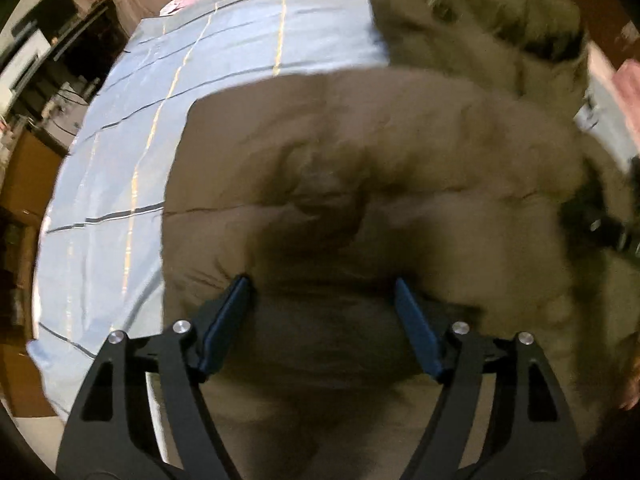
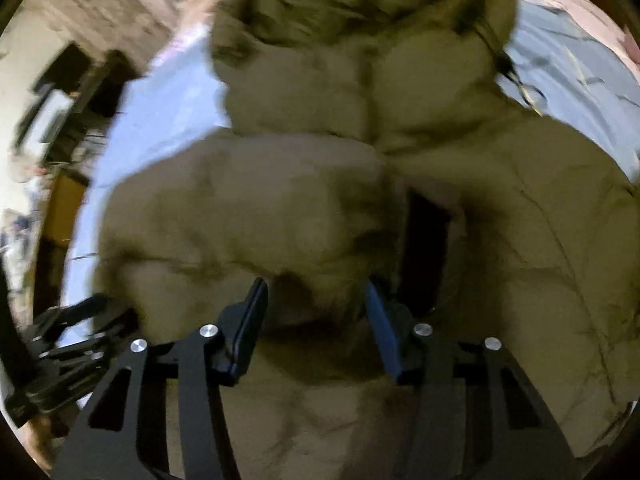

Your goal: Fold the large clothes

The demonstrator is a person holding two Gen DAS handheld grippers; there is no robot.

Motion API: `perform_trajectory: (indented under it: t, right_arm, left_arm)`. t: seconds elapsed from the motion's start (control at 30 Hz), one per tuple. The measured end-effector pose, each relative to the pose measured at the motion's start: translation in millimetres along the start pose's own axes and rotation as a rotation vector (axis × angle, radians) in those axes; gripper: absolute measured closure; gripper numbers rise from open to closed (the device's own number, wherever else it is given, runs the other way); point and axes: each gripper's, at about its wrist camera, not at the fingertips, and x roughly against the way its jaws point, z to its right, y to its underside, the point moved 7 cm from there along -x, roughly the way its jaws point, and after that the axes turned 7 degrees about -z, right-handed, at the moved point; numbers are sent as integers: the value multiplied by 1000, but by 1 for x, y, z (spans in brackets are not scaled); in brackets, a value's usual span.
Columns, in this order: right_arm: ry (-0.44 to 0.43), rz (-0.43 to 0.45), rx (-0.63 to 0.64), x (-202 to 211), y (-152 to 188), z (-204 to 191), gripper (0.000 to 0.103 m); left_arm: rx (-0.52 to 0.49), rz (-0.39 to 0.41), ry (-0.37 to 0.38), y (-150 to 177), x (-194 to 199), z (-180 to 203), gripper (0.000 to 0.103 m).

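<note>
Jacket under both spread, empty tools; only right view shows left tool, beside it.

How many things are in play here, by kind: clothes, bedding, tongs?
Clothes: 1, an olive puffy coat.
Bedding: 1, a light blue checked sheet under it.
Tongs: 2, left tongs and right tongs, both open over the coat.
Total: 4.

A home bedroom. A bed with a blue checked sheet fills the frame's left. A dark desk stands upper left.
</note>
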Motion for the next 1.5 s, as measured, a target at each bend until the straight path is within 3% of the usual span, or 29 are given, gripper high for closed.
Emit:
perform_trajectory:
  t: [0.1, 0.27, 0.33, 0.37, 0.43, 0.5, 0.53, 0.57, 0.6, 0.7, 0.77, 0.83, 0.97, 1.07, 1.13, 1.2, 1.23, 1.3, 1.43, 1.47, 1.5]
  right_arm:
    - [-34, -24, -60, -4, -1, 16, 69]
    - [-84, 50, -4, 19, 2, -5, 66]
    - [-17, 18, 40, 15, 7, -7, 59]
    - [0, -40, 46, 7, 13, -6, 50]
    - [-50, -78, 15, 10, 20, -2, 50]
    - [-69, -49, -2, 34, 18, 10, 44]
    - [-31, -1, 4, 57, 13, 23, 38]
    - [31, 55, 4, 81, 5, 40, 21]
    - [96, 106, -6, 104, -1, 57, 10]
    - [223, 151, -108, 159, -20, 115, 9]
    - [195, 158, -202, 187, -26, 158, 2]
    - [155, 180, -315, 207, -26, 210, 1]
    - [171, 209, -554, 213, -24, 302, 1]
    - [115, 297, -762, 221, -1, 384, 1]
    - [-19, 314, -864, 212, 16, 421, 1]
    - [-191, 267, -953, 187, 29, 442, 1]
    - [-294, 226, -1013, 169, 37, 448, 1]
    - [-401, 185, -1078, 147, 42, 451, 1]
    - [-408, 220, -1026, 150, 31, 434, 1]
    - [-407, 239, -998, 151, 25, 427, 5]
    - [-391, 270, -953, 157, 19, 419, 34]
  left_arm:
    - [11, -21, -83, 1, -12, -14, 26]
    - [47, 17, -67, 0, 3, -22, 26]
    - [21, 18, -108, -1, 4, -21, 25]
    - [20, -11, -108, 2, -2, -21, 25]
    - [37, -37, -80, 4, -8, -21, 25]
    - [47, -34, -58, 2, -4, -23, 24]
    - [51, -30, -47, 2, -2, -24, 22]
    - [59, -26, -33, 2, 1, -26, 19]
    - [64, -26, -25, 2, 3, -26, 19]
    - [84, -45, 18, 7, 10, -24, 19]
    - [97, -43, 72, 9, 17, -17, 18]
    - [79, -24, 94, 10, 27, -8, 17]
    - [-1, 34, 18, 15, 41, 7, 16]
    - [-20, 51, -16, 13, 44, 12, 16]
    - [-20, 40, -1, 11, 42, 13, 16]
    - [-32, 35, -4, 8, 40, 16, 16]
    - [-42, 35, -14, 9, 40, 17, 16]
    - [-55, 32, -35, 11, 39, 21, 16]
    - [-56, 19, -34, 14, 37, 26, 15]
    - [-61, 19, -35, 15, 38, 27, 15]
    - [-66, 20, -37, 15, 38, 28, 15]
